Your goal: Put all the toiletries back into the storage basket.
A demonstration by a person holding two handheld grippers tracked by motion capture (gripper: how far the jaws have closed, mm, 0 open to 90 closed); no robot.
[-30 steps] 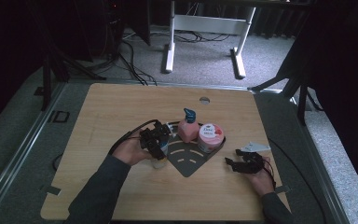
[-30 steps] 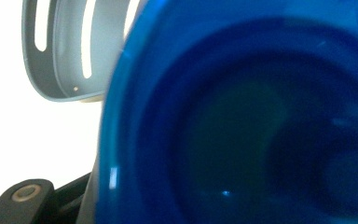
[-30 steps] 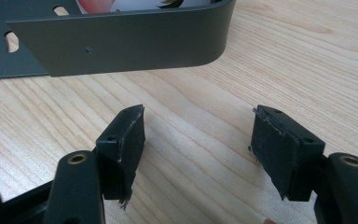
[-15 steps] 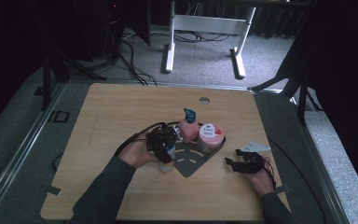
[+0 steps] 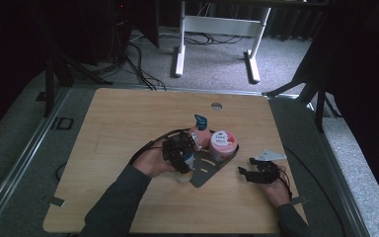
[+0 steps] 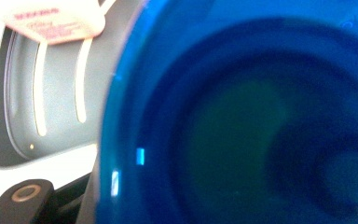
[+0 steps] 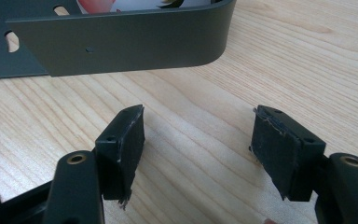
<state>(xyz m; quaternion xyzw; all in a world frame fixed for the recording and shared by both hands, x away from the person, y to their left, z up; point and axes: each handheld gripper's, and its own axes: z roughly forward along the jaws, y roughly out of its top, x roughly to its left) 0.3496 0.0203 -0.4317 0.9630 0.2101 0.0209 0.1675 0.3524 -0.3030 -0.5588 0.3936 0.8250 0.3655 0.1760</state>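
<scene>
A: Nearest us, our right gripper [image 5: 249, 174] rests low on the tabletop [image 5: 123, 123], its jaws standing wide apart with nothing between them; bare wood shows in the gap.

B: Agreed. In the right gripper view the tray [image 7: 121, 44] wall sits just beyond the pads [image 7: 126, 140], apart from them.

A: Our left gripper [image 5: 180, 153] is over the tray's [image 5: 205, 175] near left corner. A blue thing [image 6: 242, 116] sits right up against its camera (blurred, so we cannot name it), and it seems to lie between the jaws.

B: From the high view a small pale bottle [image 5: 186, 165] with some blue on it hangs under that gripper, its base over the tray's edge. We take the jaws to be closed on it at about half their spread, though the pads themselves are hidden.

A: Farther on, in the tray, stands the pink bottle [image 5: 201, 136] with a blue pump top, just beyond the left gripper.

B: And the round jar [image 5: 223, 144] with a pink and white lid stands just beside it, to its right. The two look to be touching.
</scene>
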